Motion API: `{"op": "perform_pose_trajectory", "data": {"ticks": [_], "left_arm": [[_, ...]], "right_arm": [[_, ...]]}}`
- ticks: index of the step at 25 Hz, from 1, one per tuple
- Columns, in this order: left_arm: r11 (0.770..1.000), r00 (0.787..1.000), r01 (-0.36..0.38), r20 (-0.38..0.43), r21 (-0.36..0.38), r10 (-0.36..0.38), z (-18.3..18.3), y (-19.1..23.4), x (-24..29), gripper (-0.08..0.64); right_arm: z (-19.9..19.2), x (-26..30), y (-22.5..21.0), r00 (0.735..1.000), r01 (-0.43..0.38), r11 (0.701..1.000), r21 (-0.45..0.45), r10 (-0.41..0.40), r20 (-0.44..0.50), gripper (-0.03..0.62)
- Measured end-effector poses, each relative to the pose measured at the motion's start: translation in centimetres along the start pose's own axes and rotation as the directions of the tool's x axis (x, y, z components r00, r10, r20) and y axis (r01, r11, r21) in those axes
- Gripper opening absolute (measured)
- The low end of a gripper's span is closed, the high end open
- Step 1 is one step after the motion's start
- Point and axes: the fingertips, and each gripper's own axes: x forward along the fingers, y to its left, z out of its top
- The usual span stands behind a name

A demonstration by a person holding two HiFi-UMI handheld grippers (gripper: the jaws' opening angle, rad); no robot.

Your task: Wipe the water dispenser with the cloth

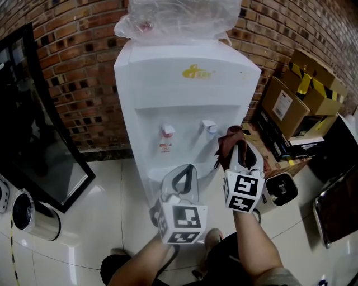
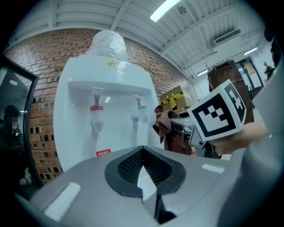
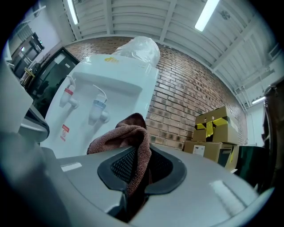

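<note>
So the person is standing right in front of the white water dispenser [image 1: 184,106], which sits on the tiled floor against the brick wall, with a hand-held gripper in each hand. The right hand-held gripper [image 1: 238,148] is clamped on a reddish-brown cloth [image 1: 229,142], bunched up and poking out past the jaws. It's held up at about tap height by the dispenser's right front corner, close to the blue tap [image 1: 209,127]. From where I'm looking I honestly can't tell if the cloth is touching the plastic or just hanging beside it. The left hand-held gripper [image 1: 186,170] has its jaws closed on nothing and points at the lower front, below the red tap [image 1: 167,132], not doing any work. As for progress, I'd say the wiping has barely got going, if at all: cloth's in hand and in position, that bit's done, but the front panel, the tap recess, the sides and the top all look like they're left to do. There's also a crumpled plastic bag [image 1: 179,17] sitting on top that'll get in the way.
</note>
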Motion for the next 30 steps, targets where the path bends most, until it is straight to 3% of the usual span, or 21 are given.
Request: {"op": "perform_pose_trajectory", "data": {"ticks": [6, 12, 18, 23, 30], "left_arm": [[1.0, 1.0, -0.018, -0.001, 0.004, 0.018, -0.1, 1.0, -0.6, 0.0], [0.997, 0.997, -0.072, -0.015, -0.001, 0.072, -0.8, 4.0, -2.6, 0.0], [0.987, 0.987, -0.16, -0.023, -0.016, 0.16, -1.2, 8.1, -5.6, 0.0], [0.973, 0.973, -0.229, -0.043, -0.034, 0.228, -2.0, 11.2, -8.2, 0.0], [0.947, 0.947, -0.319, -0.064, -0.037, 0.316, -3.1, 15.1, -10.8, 0.0]], "right_arm": [[0.5, -0.7, 0.3, 1.0, -0.012, 1.0, 0.01, 0.012, 0.012, 0.071], [3.5, -3.3, 2.1, 0.993, -0.055, 0.998, 0.03, 0.051, 0.109, 0.071], [7.3, -6.1, 6.9, 0.955, -0.155, 0.988, -0.004, 0.151, 0.256, 0.071], [8.3, -8.1, 13.9, 0.9, -0.288, 0.949, -0.126, 0.313, 0.303, 0.072], [5.8, -8.4, 22.7, 0.85, -0.457, 0.871, -0.179, 0.488, 0.198, 0.072]]}}
